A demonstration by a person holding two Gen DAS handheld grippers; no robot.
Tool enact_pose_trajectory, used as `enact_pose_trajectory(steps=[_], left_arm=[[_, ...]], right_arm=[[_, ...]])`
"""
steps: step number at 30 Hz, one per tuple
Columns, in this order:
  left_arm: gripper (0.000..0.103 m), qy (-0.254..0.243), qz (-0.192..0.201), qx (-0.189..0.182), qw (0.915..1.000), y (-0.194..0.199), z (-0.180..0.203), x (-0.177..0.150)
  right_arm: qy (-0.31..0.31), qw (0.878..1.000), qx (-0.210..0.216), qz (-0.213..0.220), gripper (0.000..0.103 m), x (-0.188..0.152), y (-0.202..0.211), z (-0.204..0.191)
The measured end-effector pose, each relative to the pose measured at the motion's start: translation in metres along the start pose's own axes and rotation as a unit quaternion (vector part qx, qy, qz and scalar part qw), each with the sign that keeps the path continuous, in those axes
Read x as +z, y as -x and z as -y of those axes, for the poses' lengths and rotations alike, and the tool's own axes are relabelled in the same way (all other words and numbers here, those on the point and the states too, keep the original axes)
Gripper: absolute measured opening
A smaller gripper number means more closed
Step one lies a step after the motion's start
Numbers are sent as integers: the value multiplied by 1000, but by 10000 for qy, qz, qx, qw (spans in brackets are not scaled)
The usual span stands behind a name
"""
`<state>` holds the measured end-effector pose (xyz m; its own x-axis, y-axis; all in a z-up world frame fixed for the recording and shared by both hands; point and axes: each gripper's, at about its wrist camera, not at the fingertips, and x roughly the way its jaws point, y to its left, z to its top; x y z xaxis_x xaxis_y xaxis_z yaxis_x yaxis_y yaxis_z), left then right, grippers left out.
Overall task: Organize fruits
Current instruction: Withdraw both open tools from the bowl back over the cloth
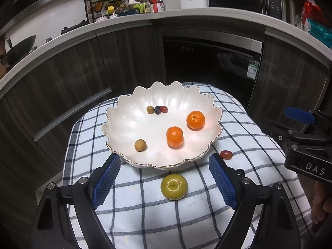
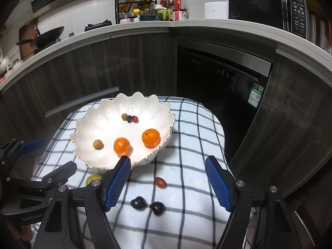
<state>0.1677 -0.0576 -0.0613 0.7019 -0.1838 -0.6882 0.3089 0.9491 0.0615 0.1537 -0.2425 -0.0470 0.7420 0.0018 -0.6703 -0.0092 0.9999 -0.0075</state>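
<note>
A white scalloped bowl [image 1: 124, 124] [image 2: 91, 124] sits on a checked cloth. It holds two oranges [image 1: 175, 136] [image 1: 195, 120], a tan round fruit [image 1: 140, 145] and three small fruits [image 1: 157, 109]. A green apple [image 1: 174, 186] lies on the cloth in front of the bowl, between the fingers of my open left gripper [image 1: 164, 178]. A red grape tomato [image 2: 160, 182] [image 1: 226, 154] and two dark fruits [image 2: 138, 202] [image 2: 157, 208] lie on the cloth below my open, empty right gripper [image 2: 168, 178].
The checked cloth [image 1: 145, 217] covers a small table with rounded edges. Dark cabinets and a dishwasher [image 2: 217, 83] stand behind it. A counter above carries a spice rack [image 2: 134, 6], bottles, a wok [image 2: 49, 35] and a microwave [image 2: 267, 6].
</note>
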Motion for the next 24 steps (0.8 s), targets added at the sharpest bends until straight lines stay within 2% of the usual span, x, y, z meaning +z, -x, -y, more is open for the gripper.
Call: enact_pose_trajectory(steps=[24], left_arm=[[87,53,-308,-90,9995,-30,5,-39]], right_arm=[[-100,9989,61,-451,75,-46,-31,-3]])
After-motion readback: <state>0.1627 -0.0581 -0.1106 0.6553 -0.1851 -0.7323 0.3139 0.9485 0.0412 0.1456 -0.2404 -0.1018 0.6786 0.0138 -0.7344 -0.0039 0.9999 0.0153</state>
